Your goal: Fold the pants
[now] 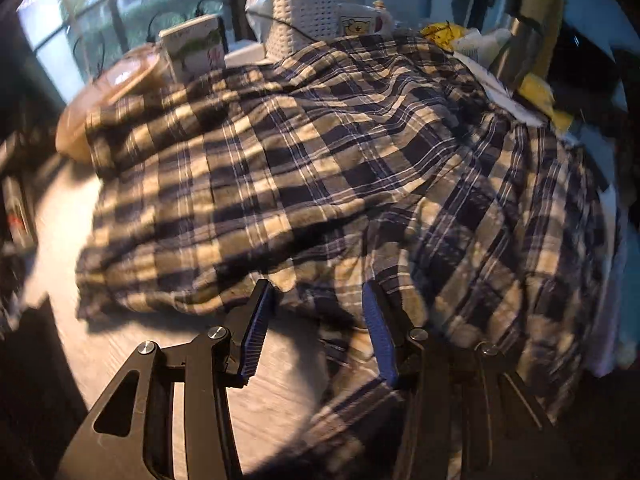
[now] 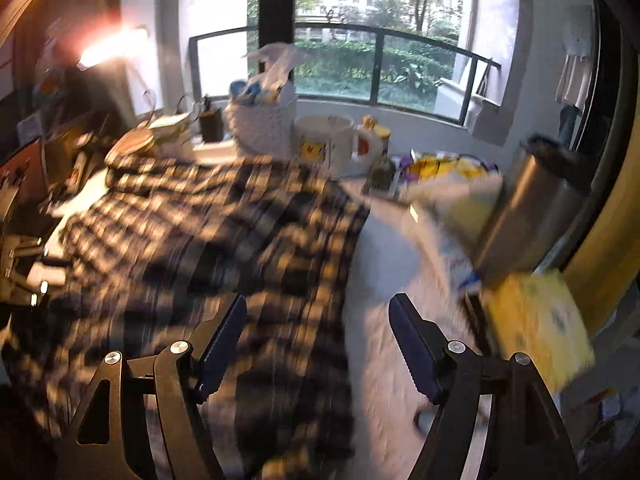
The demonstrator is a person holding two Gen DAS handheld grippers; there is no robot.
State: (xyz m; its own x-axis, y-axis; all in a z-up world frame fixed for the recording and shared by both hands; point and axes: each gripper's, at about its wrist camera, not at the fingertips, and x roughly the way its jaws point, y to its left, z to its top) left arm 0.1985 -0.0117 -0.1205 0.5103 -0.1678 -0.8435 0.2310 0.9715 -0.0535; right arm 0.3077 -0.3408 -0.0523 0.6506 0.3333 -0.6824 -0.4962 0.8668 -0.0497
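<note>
The plaid pants [image 1: 320, 168], navy and cream check, lie rumpled across the table and fill most of the left wrist view. They also show, blurred, in the right wrist view [image 2: 208, 240]. My left gripper [image 1: 318, 300] is open, its fingers just at the near edge of the cloth with a fold between them. My right gripper [image 2: 318, 312] is open wide and empty, above the right edge of the pants and the bare tabletop.
A white woven basket [image 1: 304, 16], a white mug [image 2: 326, 140] and a box [image 1: 196, 46] stand at the table's back. A steel tumbler [image 2: 528, 208] and yellow packets [image 2: 536, 320] crowd the right side. A round wooden dish [image 1: 116, 80] sits back left.
</note>
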